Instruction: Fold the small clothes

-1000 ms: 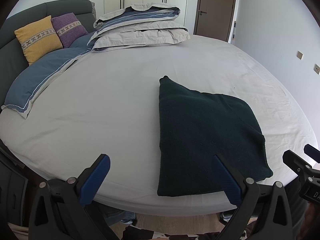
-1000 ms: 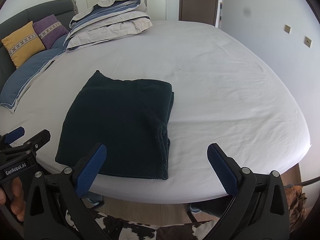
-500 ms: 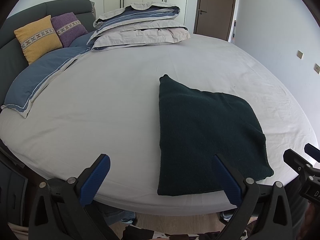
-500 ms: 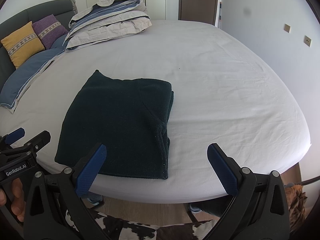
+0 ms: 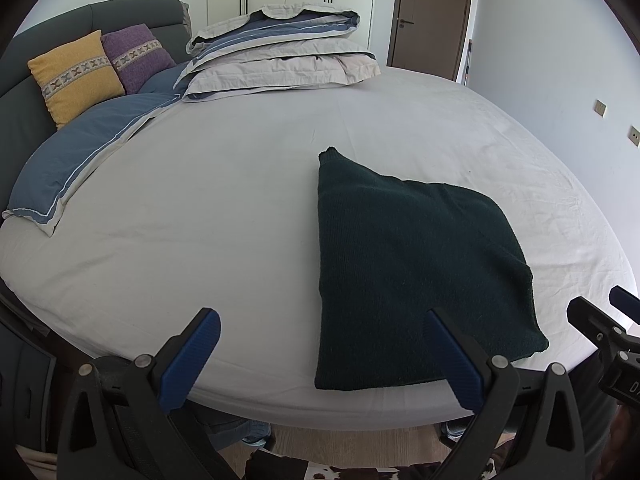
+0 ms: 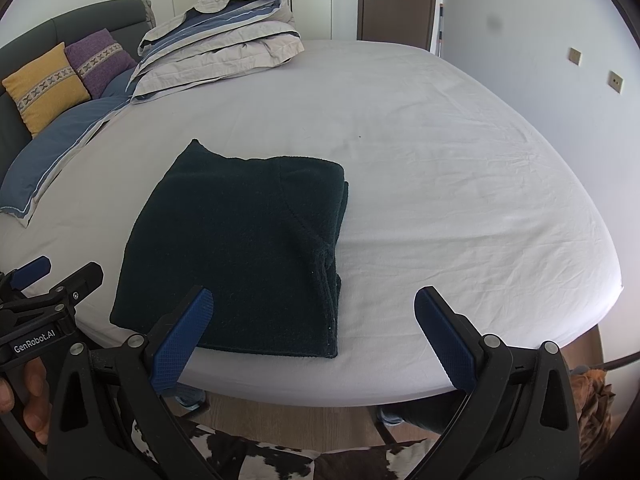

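A dark green knitted garment [image 5: 412,268] [image 6: 244,248] lies folded into a flat rectangle near the front edge of the white bed [image 5: 208,208] [image 6: 460,184]. My left gripper [image 5: 320,356] hovers open at the bed's front edge, its right finger over the garment's near edge and its left finger over bare sheet. My right gripper [image 6: 316,340] is open too, its left finger above the garment's near edge, its right finger over bare sheet. Neither holds anything. Each gripper shows at the edge of the other's view, the right gripper [image 5: 608,328] and the left gripper [image 6: 44,288].
A folded grey and blue duvet [image 5: 280,52] [image 6: 216,48] is stacked at the far side. Yellow [image 5: 76,76] and purple [image 5: 138,56] cushions lean on a dark headboard at the left, by a blue pillow [image 5: 80,160]. A door [image 5: 430,16] is behind; a cowhide rug [image 6: 280,460] lies below.
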{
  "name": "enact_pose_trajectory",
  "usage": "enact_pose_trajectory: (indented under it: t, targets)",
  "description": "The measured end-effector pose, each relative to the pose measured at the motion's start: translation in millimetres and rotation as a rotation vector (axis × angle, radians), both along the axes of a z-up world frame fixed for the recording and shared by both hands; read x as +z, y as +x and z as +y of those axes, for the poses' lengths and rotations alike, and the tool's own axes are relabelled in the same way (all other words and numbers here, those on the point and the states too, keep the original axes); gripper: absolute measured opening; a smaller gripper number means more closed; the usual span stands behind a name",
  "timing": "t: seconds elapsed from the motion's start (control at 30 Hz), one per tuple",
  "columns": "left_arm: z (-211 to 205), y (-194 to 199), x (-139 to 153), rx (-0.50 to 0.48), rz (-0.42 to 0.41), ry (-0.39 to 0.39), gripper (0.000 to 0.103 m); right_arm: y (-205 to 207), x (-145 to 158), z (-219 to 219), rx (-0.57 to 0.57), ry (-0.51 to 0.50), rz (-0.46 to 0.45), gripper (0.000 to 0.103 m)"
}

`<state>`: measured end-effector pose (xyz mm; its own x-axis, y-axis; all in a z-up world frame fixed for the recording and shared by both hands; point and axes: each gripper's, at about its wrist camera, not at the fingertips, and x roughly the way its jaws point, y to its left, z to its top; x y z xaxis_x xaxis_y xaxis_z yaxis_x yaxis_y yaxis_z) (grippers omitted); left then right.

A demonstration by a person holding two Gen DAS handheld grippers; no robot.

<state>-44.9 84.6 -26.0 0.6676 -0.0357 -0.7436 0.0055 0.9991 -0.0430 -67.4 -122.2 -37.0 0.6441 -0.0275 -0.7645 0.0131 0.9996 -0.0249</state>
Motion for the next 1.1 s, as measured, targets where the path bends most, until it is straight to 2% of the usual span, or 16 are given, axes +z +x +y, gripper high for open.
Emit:
enact_pose_trajectory:
  t: [1.1]
  targets:
    - [1.8,-1.4,-7.6,-0.006,0.008,0.003,0.103,-1.4,-3.2,3.6,-0.003,0.003,0.003,0.103]
